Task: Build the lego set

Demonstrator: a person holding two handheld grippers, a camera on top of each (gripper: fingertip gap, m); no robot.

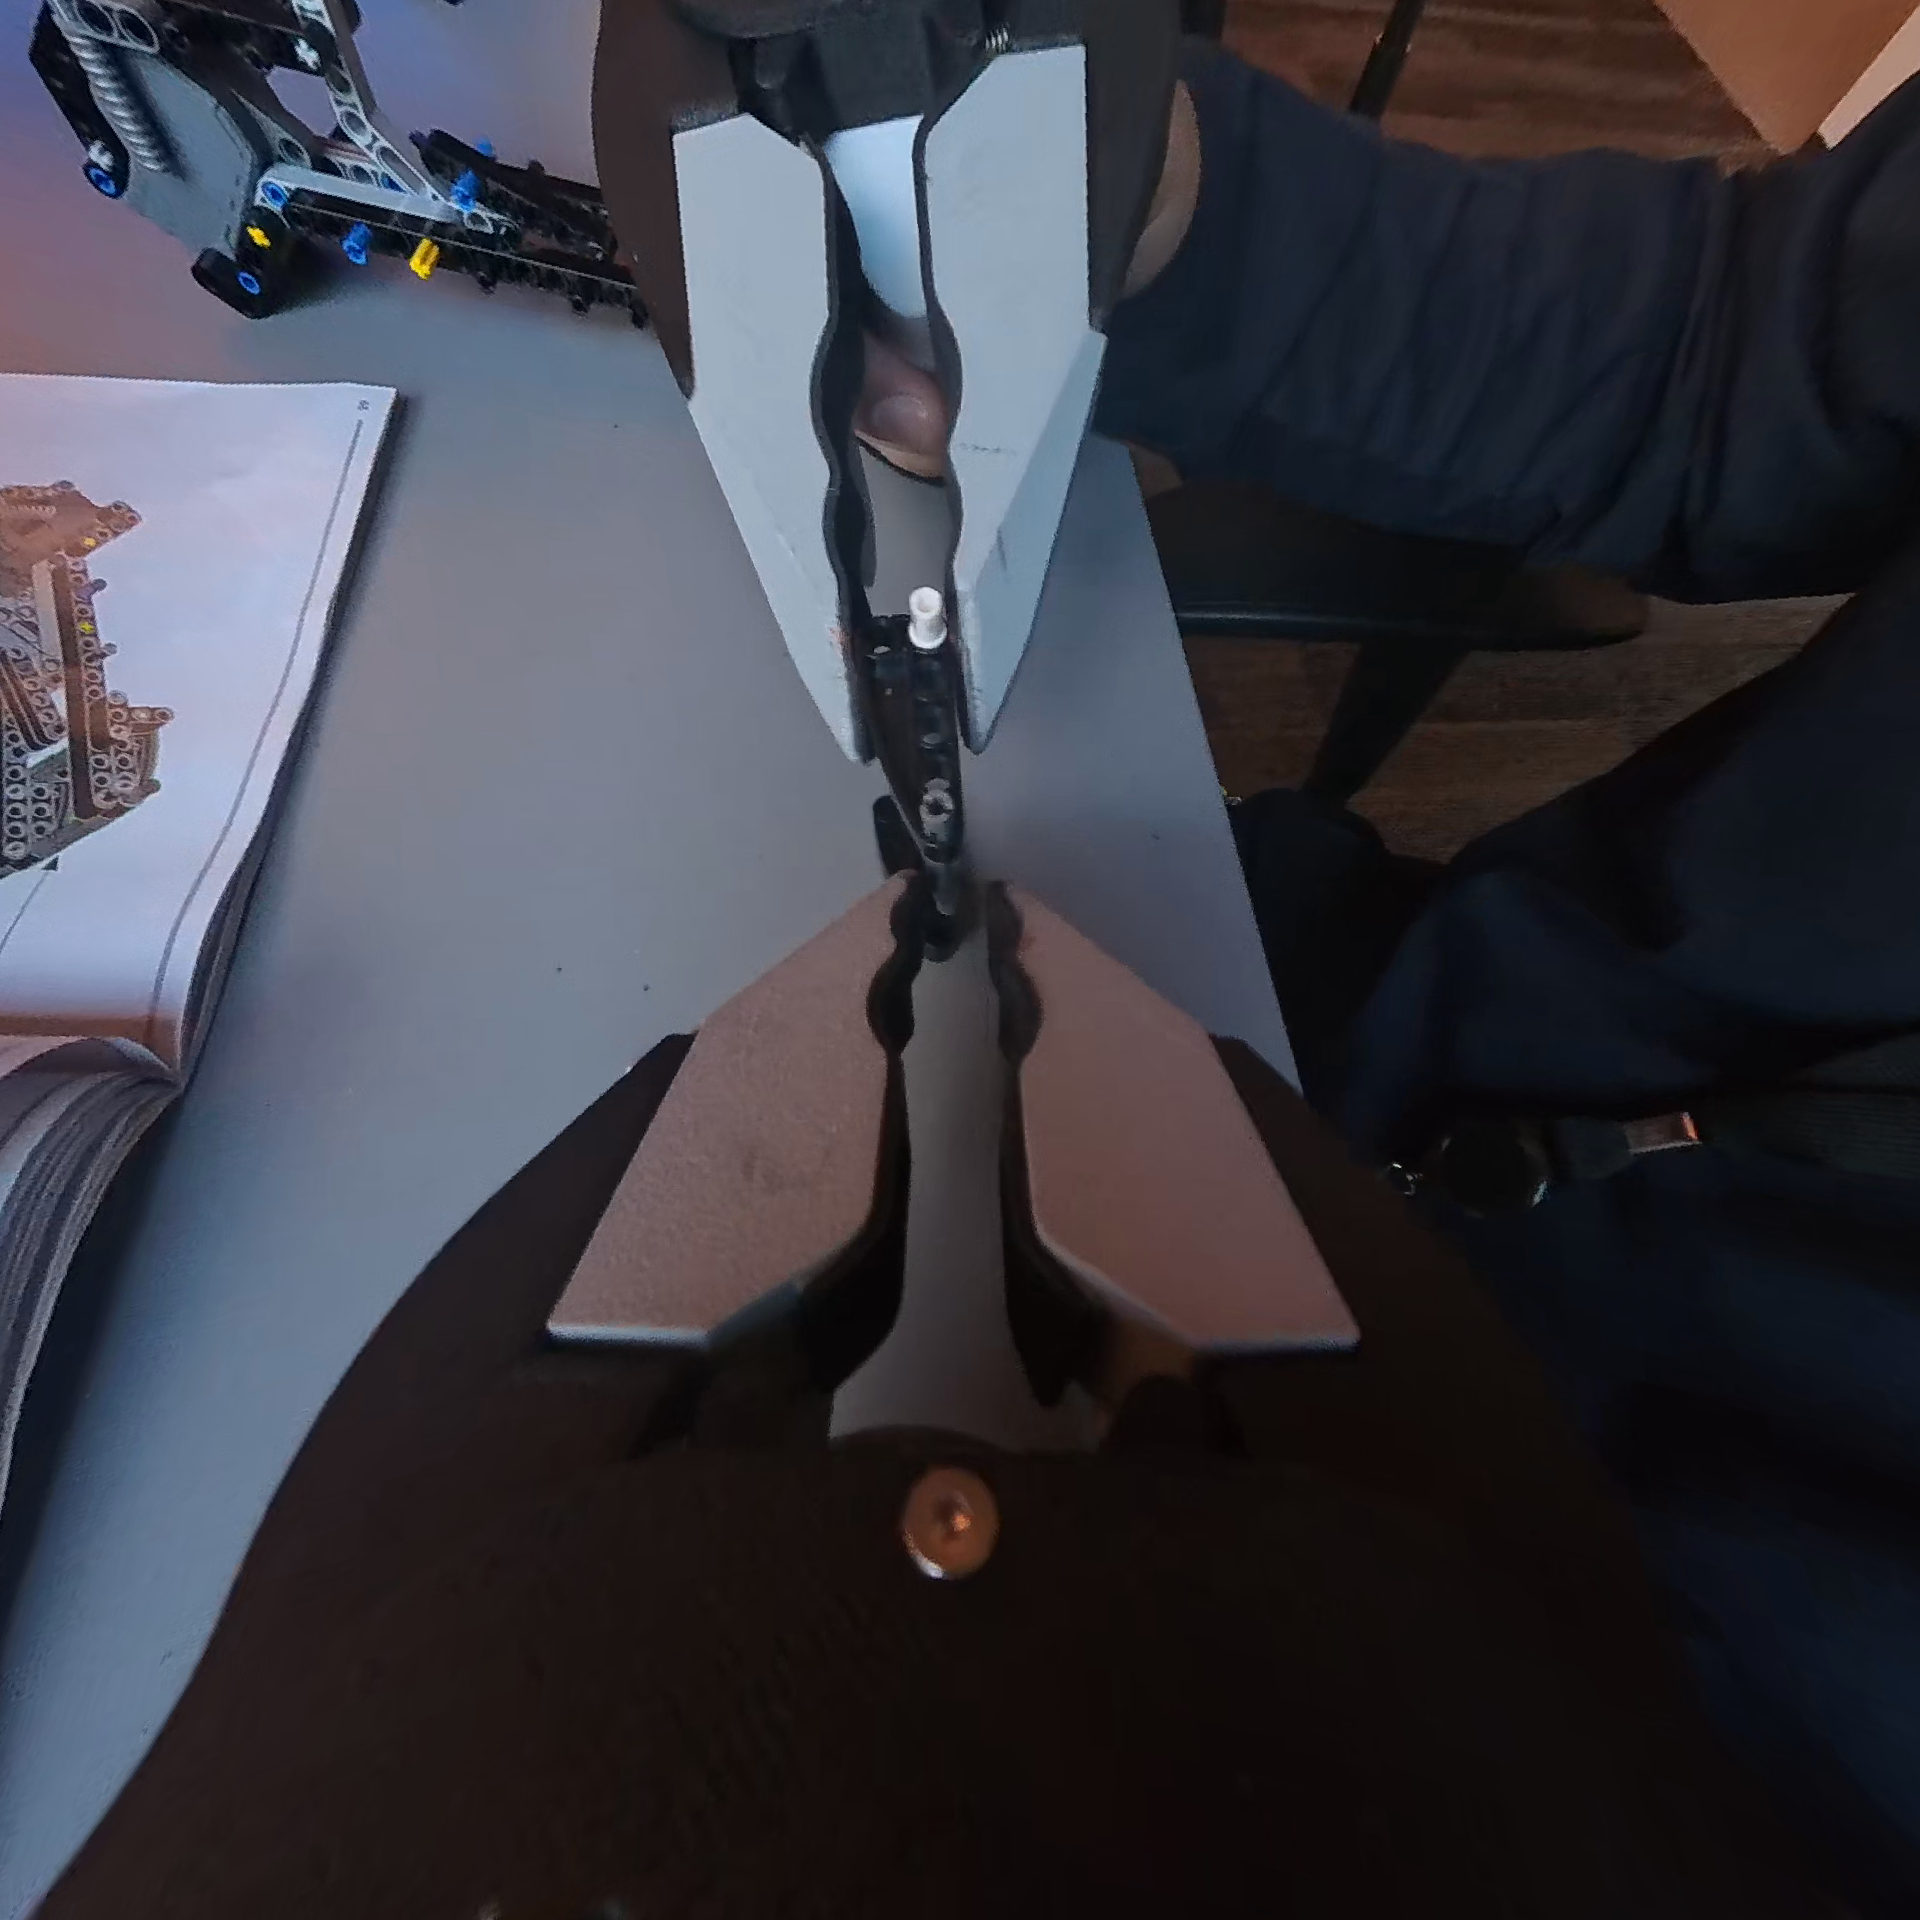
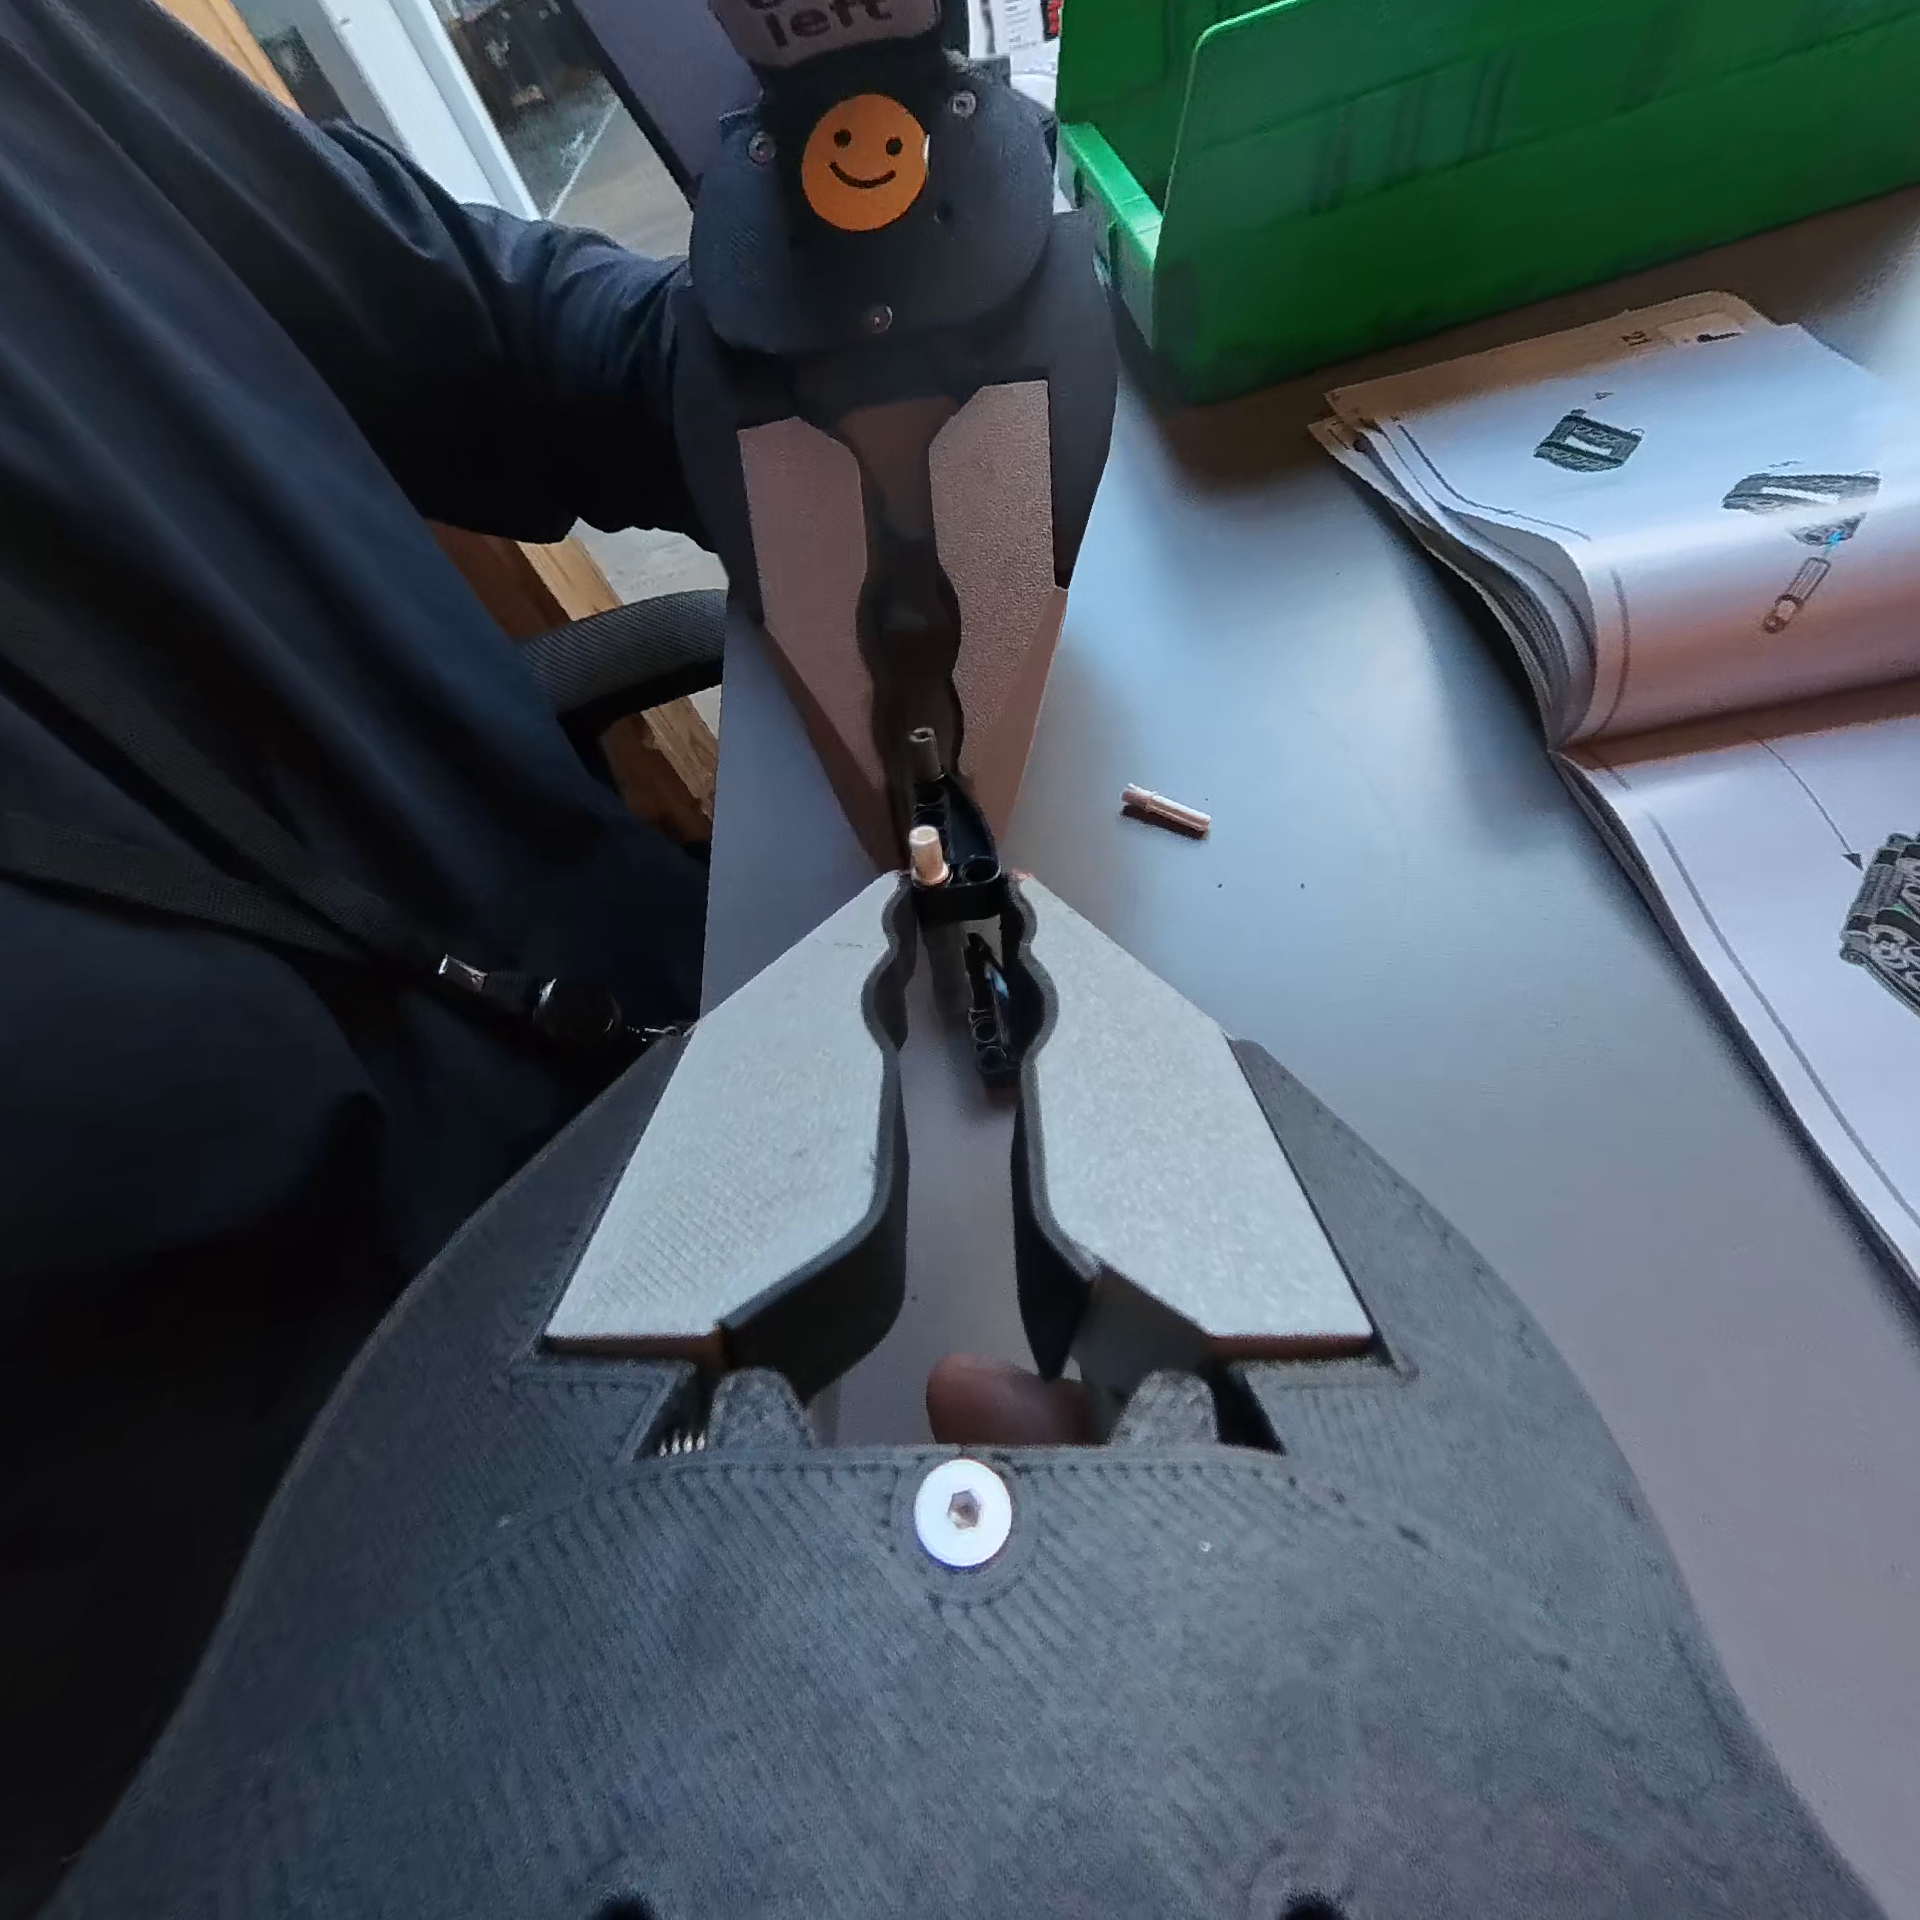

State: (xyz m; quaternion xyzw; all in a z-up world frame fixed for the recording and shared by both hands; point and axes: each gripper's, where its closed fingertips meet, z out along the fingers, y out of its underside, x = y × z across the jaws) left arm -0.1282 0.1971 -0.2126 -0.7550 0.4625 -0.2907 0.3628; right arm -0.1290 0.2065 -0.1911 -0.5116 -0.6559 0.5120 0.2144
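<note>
Black beam points away.

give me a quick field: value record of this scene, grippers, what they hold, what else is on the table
left gripper: shut on a thin black axle at the end of the black lego piece
right gripper: shut on the same piece's other end
white pin: stuck upright in the held piece
loose pin: lying on the grey table, apart from both grippers
instruction booklet: open
partly built lego model: far on the table
green bin: behind the booklet
</note>
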